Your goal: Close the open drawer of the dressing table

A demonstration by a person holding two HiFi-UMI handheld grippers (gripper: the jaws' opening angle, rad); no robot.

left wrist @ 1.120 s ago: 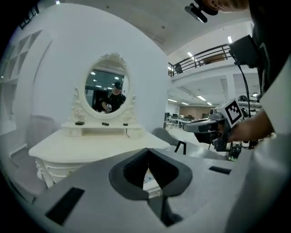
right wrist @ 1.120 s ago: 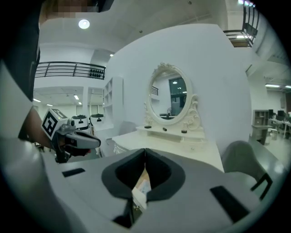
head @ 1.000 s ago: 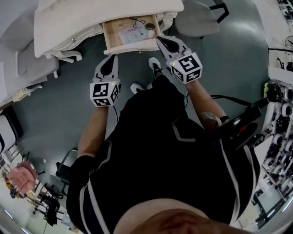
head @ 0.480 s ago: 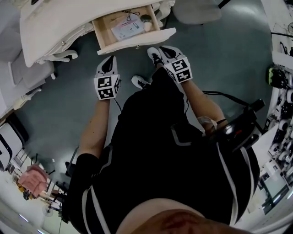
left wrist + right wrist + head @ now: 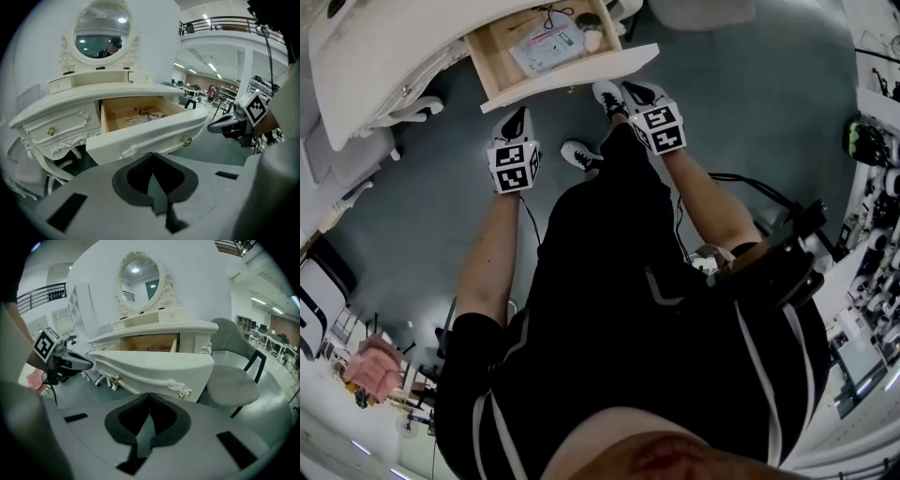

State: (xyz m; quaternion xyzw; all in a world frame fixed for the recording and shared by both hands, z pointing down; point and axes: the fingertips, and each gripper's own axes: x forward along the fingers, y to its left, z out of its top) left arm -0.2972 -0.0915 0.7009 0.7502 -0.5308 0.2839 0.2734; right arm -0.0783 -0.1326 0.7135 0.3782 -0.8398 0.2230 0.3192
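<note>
The white dressing table (image 5: 384, 56) stands at the top left of the head view, and its wooden drawer (image 5: 492, 56) is pulled far out. Its white front panel (image 5: 572, 80) carries brass knobs (image 5: 186, 140). Inside lie a pale packet (image 5: 542, 42), a dark cord and a small round item. My left gripper (image 5: 518, 113) is shut and empty, just below the panel's left part. My right gripper (image 5: 630, 89) is also shut and empty, near the panel's right end. In the left gripper view the panel (image 5: 150, 136) fills the space just past the shut jaws (image 5: 152, 155). The right gripper view shows the same past its jaws (image 5: 149, 394).
A grey padded chair (image 5: 234, 380) stands right of the table. An oval mirror (image 5: 101, 28) tops the table, and small side drawers (image 5: 56, 131) sit left of the open one. The person's shoes (image 5: 581, 155) stand on grey floor before the drawer. Equipment racks (image 5: 872, 187) line the right.
The table and drawer have slid up and left in the head view. Both grippers stay shut, and the drawer is as far out as before. The right gripper sits slightly back from the panel.
</note>
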